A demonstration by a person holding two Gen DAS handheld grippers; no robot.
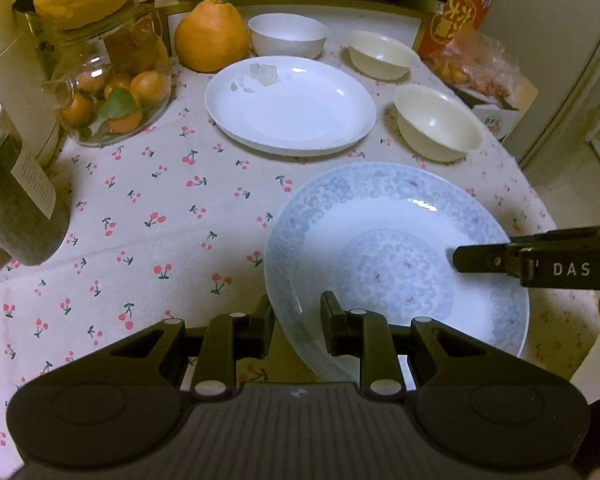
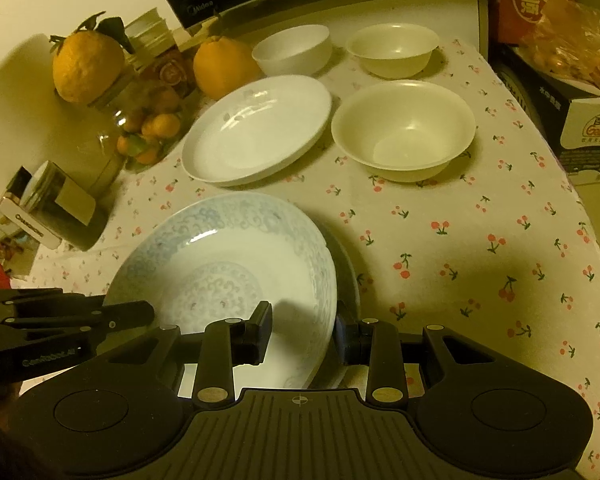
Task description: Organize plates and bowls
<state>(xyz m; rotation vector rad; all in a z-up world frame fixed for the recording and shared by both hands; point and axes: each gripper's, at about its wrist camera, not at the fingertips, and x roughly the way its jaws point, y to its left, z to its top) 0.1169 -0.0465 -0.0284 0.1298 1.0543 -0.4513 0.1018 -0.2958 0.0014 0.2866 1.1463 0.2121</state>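
Gripping the blue-patterned plate (image 1: 396, 248) at opposite edges, the left gripper (image 1: 298, 322) and the right gripper (image 2: 302, 330) are each narrowed onto its rim, one finger inside the dish and one outside. In the right wrist view the plate is seen tilted, its near edge raised between the pads and its far edge low over the cherry-print tablecloth (image 2: 480, 248); whether that far edge touches the cloth cannot be told. Beyond it the white plate (image 1: 290, 104) lies flat, with some small pale scraps on its far side, and three bowls are set around it: a near cream bowl (image 1: 436, 124), a far cream bowl (image 1: 382, 56) and a white bowl (image 1: 287, 35). Stacking the patterned plate on the white one is judged the step in hand. For that, both grips should be kept level with each other, the plate raised clear of the near cream bowl, centred over the white plate, and lowered before either hold is loosened.
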